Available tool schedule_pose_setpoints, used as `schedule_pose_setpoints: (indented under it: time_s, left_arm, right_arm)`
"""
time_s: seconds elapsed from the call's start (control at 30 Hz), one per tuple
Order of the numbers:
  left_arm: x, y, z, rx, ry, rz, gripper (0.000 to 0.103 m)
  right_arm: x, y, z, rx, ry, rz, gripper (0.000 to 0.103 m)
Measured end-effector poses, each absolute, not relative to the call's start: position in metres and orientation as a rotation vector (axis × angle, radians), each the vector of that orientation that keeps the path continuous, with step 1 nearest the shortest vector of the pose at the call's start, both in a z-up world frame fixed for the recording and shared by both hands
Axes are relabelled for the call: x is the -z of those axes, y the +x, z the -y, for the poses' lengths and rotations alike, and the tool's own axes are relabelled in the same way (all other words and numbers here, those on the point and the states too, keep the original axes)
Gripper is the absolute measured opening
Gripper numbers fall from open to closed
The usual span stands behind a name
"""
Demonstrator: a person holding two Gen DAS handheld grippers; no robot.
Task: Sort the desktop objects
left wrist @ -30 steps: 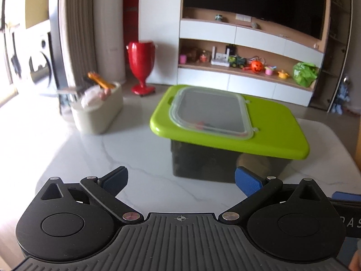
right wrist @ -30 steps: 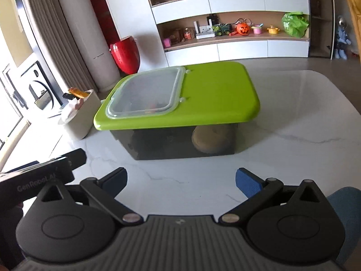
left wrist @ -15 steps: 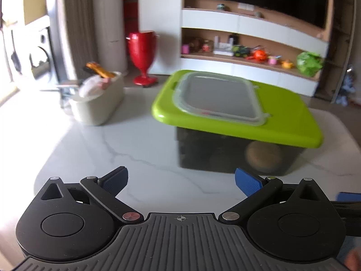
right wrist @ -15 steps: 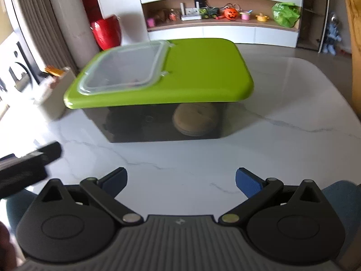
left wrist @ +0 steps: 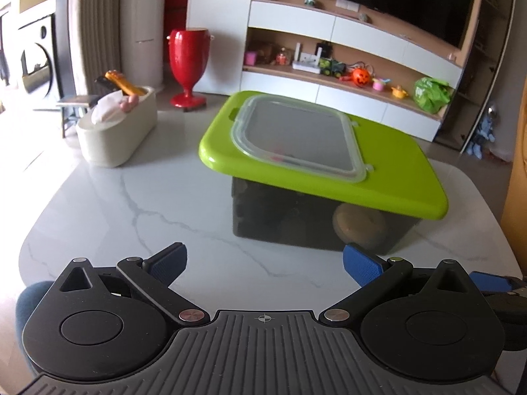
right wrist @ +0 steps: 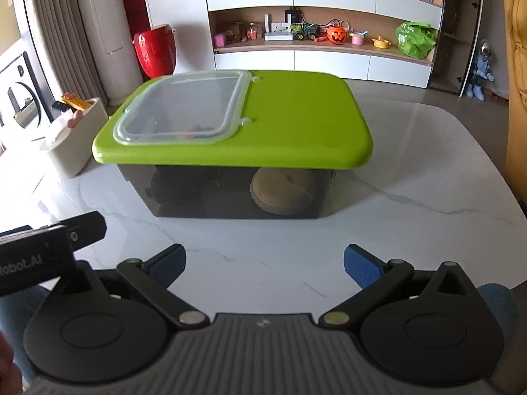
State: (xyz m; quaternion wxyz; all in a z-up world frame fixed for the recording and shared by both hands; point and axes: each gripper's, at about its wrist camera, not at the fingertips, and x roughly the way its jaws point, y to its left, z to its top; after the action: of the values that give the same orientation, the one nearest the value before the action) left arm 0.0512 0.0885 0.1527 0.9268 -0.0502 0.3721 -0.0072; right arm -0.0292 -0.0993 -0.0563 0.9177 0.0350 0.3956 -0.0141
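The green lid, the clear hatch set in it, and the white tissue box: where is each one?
green lid (right wrist: 306,115): right wrist view, bare top surface.
clear hatch (right wrist: 184,105): right wrist view, middle of its panel.
white tissue box (left wrist: 118,131): left wrist view, side wall.

Home living room, shown by wall unit (right wrist: 322,56) with toys (right wrist: 337,35), red floor vase (right wrist: 154,51), marble-topped bench (right wrist: 411,204)

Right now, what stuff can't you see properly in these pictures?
- Inside the storage box: in both views the dark wall shows only a round tan thing and dim shapes.
- Under the clear lid: small reddish bits, too blurry to name.
- Things in the white holder: partly hidden by its rim.
- Shelf toys: mostly too small.
- Left gripper and right gripper: open, holding nothing.
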Motion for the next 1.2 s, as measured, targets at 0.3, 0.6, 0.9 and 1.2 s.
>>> schedule_pose_setpoints:
  time_s: [0.3,0.6,0.9,1.2]
  left_arm:
    - [-0.156,0.072,-0.093,-0.010,-0.073,-0.766,0.103]
    - [-0.140,0.104,-0.080,0.020,-0.033,-0.862,0.103]
    - [-0.128,0.106,-0.085,0.006,-0.005,-0.900,0.103]
    - [-0.125,0.110,-0.101,0.024,-0.072,-0.918,0.103]
  right_arm:
    - [0.032,-0.030,0.110,0.045,0.083,-0.743,0.103]
    - [0.037,-0.005,0.110,0.062,0.088,-0.789,0.103]
    - [0.052,0.004,0.093,0.048,0.131,-0.855,0.103]
    - [0.053,0.010,0.077,0.058,0.105,-0.857,0.103]
